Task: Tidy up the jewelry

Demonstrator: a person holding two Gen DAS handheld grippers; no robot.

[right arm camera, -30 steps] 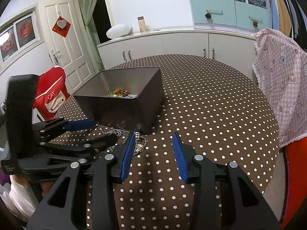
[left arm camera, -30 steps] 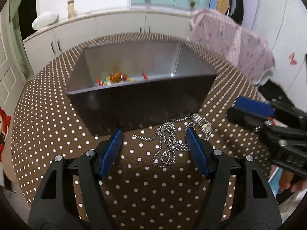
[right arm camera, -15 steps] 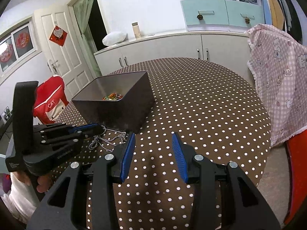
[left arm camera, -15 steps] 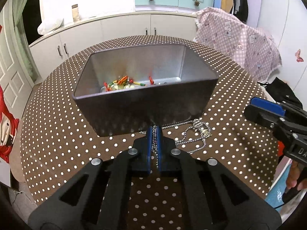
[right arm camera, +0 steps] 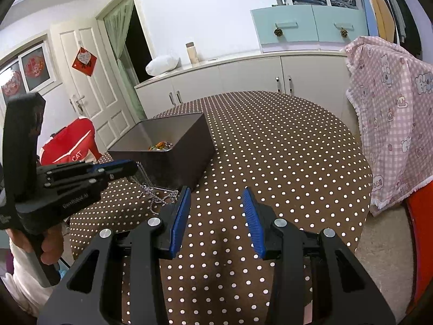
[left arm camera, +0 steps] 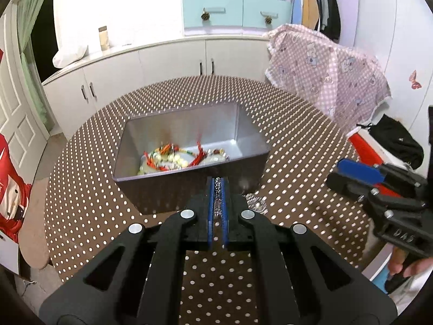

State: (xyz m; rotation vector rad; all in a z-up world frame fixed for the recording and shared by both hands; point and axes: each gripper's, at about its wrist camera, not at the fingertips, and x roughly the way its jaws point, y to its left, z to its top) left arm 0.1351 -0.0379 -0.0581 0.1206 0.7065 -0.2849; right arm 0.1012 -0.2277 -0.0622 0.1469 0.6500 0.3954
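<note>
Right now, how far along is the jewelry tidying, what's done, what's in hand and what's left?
Done: several colourful bead bracelets already lie in the metal box. In hand: the left claw is shut on the silver chain necklace, whose lower part trails on the dotted tablecloth beside the box. Left: carry the chain over the rim and drop it in. The right claw is open and empty.

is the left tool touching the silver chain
Touching. The left wrist view shows the left tool shut with the silver chain pinched between its blue pads.
</note>
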